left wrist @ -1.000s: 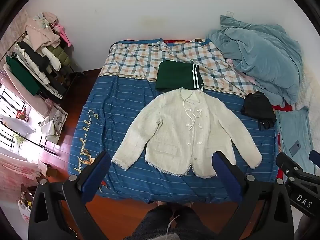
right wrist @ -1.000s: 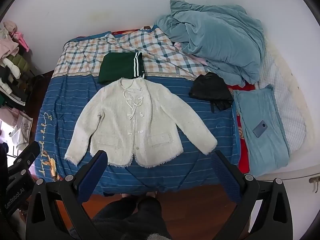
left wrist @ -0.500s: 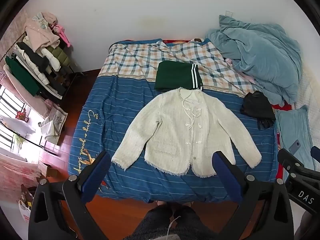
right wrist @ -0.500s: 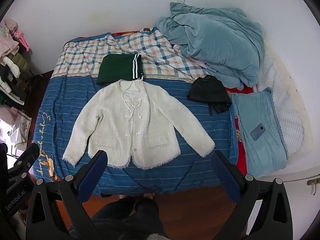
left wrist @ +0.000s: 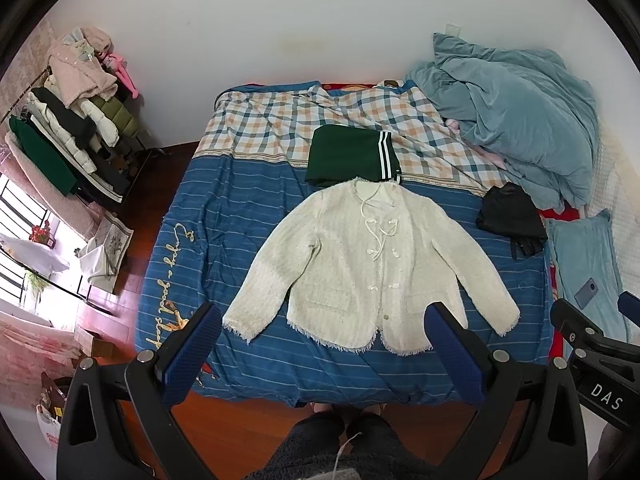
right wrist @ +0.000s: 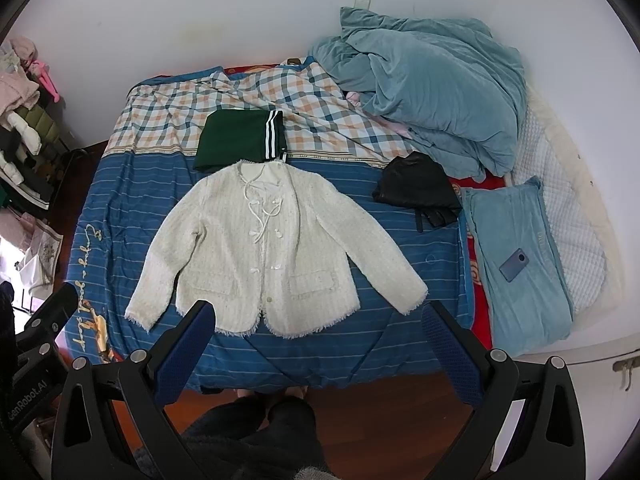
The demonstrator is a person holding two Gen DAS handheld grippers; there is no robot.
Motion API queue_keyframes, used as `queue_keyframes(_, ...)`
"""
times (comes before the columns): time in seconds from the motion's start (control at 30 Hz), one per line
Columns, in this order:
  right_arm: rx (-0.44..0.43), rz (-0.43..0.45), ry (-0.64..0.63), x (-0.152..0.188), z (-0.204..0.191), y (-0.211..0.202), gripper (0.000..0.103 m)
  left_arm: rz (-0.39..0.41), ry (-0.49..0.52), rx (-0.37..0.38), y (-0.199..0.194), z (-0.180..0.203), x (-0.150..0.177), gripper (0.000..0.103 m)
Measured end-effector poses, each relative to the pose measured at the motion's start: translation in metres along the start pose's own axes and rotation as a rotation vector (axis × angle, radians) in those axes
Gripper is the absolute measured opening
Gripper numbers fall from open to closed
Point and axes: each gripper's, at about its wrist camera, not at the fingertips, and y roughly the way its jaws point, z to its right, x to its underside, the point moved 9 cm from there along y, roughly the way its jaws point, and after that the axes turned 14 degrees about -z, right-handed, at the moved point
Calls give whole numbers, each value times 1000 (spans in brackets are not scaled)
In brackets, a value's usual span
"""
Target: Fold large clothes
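A cream tweed jacket (left wrist: 368, 264) lies flat and face up on the blue striped bed cover (left wrist: 224, 216), sleeves spread out to both sides; it also shows in the right wrist view (right wrist: 264, 248). A folded dark green garment with white stripes (left wrist: 352, 156) lies just beyond its collar, also in the right wrist view (right wrist: 240, 140). My left gripper (left wrist: 324, 344) is open and empty, held above the bed's near edge in front of the jacket hem. My right gripper (right wrist: 318, 344) is open and empty, likewise short of the hem.
A heap of teal bedding (right wrist: 432, 92) fills the far right of the bed. A black garment (right wrist: 416, 192) lies right of the jacket. A phone (right wrist: 514, 265) rests on a teal pillow (right wrist: 520, 280). A clothes rack (left wrist: 68, 128) stands left. Wooden floor (left wrist: 240, 412) lies below.
Both views have shifted slightly; the jacket sits a little lower and left in the right wrist view. Nothing on the bed has moved, and both grippers stay open.
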Motion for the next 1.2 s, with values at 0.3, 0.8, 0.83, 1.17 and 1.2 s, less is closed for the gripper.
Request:
queue_keyframes(0.3, -1, 5, -1, 0, 0, -1, 103, 6, -3, 4, -2, 3, 1, 103)
queue_keyframes(0.8, -5, 7, 1, 0, -1, -5, 103, 8, -2, 5, -7, 7, -1, 103)
queue_keyframes(0.83, -5, 7, 0, -1, -1, -6, 103, 10, -1, 4, -7, 6, 0, 103)
queue_keyframes(1.17, -6, 12, 2, -1, -1, -6, 103, 10, 0, 9, -10, 6, -4, 103)
queue_keyframes(1.2, -5, 11, 2, -1, -1, -6, 103, 10, 1, 8, -10, 7, -4, 103)
